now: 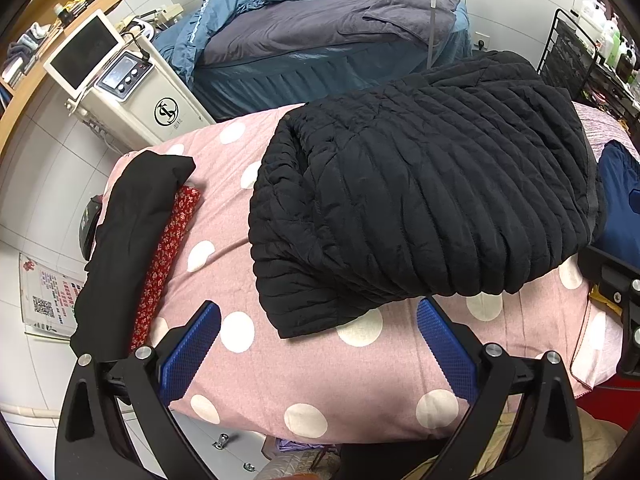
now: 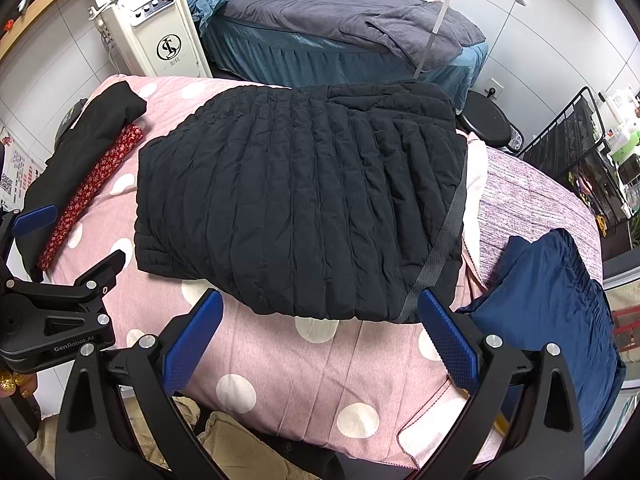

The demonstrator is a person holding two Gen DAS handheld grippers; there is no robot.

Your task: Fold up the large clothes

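A black quilted jacket (image 1: 424, 192) lies folded into a thick rectangle on the pink polka-dot cover (image 1: 312, 376); it also shows in the right wrist view (image 2: 300, 208). My left gripper (image 1: 318, 312) is open and empty, just short of the jacket's near edge. My right gripper (image 2: 320, 300) is open and empty, with its fingertips at the jacket's near edge. The left gripper's body (image 2: 56, 312) shows at the left of the right wrist view.
A folded black garment (image 1: 132, 232) on a red floral one (image 1: 168, 252) lies at the cover's left edge. A dark blue garment (image 2: 552, 312) lies at the right. Behind stand a white machine (image 1: 132, 92), a blue bed (image 1: 320, 40), a black stool (image 2: 486, 122) and a wire rack (image 2: 580, 152).
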